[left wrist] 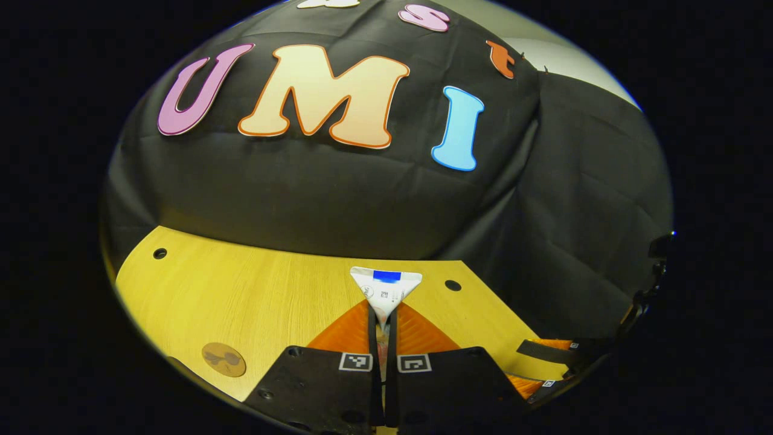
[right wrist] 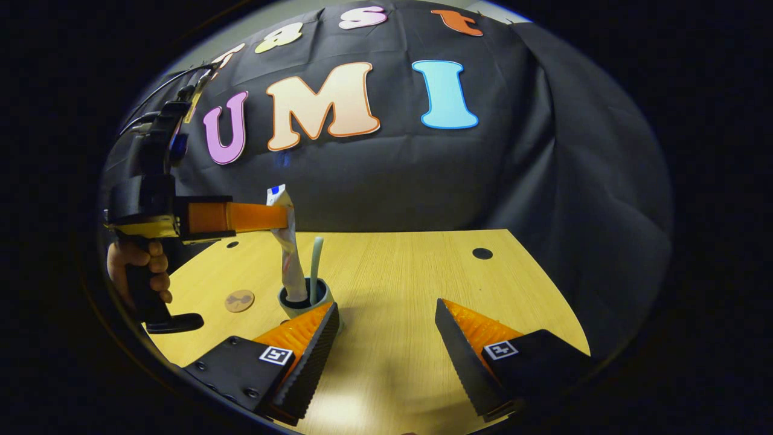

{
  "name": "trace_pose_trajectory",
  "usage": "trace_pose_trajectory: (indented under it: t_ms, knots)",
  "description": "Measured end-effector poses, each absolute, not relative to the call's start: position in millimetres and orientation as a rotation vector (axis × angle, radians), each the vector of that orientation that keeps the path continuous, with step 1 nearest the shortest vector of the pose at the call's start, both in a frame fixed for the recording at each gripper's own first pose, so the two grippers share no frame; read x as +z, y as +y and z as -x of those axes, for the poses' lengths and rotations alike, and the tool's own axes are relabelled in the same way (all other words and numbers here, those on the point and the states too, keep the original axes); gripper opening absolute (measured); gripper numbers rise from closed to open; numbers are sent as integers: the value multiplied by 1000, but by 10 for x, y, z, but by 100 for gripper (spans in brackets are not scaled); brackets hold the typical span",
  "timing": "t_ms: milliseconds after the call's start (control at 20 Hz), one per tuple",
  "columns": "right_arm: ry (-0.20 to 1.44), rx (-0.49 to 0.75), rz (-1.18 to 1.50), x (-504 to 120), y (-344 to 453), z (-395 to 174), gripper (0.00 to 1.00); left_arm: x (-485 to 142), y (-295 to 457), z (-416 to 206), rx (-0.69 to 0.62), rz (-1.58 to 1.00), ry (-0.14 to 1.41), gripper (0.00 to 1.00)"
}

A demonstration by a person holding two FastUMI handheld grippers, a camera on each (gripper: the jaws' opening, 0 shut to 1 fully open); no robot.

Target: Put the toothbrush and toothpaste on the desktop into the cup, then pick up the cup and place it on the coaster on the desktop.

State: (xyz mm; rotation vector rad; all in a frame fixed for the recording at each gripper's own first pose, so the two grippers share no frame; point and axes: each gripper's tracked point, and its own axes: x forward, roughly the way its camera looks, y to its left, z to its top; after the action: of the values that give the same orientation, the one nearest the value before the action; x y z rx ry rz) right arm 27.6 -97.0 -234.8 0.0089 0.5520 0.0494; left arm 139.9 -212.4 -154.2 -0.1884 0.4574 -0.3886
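Observation:
In the left gripper view my left gripper (left wrist: 381, 317) is shut on the white toothpaste tube (left wrist: 385, 289), whose flat crimped end sticks up past the fingertips. The right gripper view shows that same left gripper (right wrist: 284, 217) held by a hand (right wrist: 136, 260), pinching the upright tube (right wrist: 290, 254) near its top while the tube's lower end sits inside the pale cup (right wrist: 305, 300). A light toothbrush (right wrist: 315, 269) stands in the cup beside it. My right gripper (right wrist: 386, 320) is open, low over the table just in front of the cup. The round brown coaster (right wrist: 240, 300) lies left of the cup.
The wooden desktop (right wrist: 410, 272) has small dark holes (right wrist: 482, 253) near its back edge. The coaster (left wrist: 223, 359) also lies at the lower left in the left gripper view, where the right gripper's fingers (left wrist: 543, 350) show at the lower right. Black cloth walls close the back and right.

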Motion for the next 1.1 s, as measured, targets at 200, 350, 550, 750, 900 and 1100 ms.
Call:
trace_pose_trajectory:
  t_ms: [200, 350, 550, 750, 900, 1100]
  knots:
    - [558, 61, 8, -2375, -991, -295, 99, -1742, -2163, -1318, -387, 151, 489, 5]
    - [561, 76, 19, -2382, -968, -283, 99, -1716, -2191, -1199, -380, 183, 466, 26]
    - [555, 116, 35, -2366, -890, -311, 99, -1696, -2036, -1101, -311, 164, 419, 98]
    - [594, 167, 4, -2370, -715, -326, 97, -1631, -1753, -971, -230, 159, 411, 95]
    - [665, 225, -13, -2423, -528, -321, 99, -1510, -1429, -883, -155, 116, 370, 95]
    - [856, 294, 6, -2667, -278, -248, 99, -1448, -936, -642, -48, 77, 356, 95]
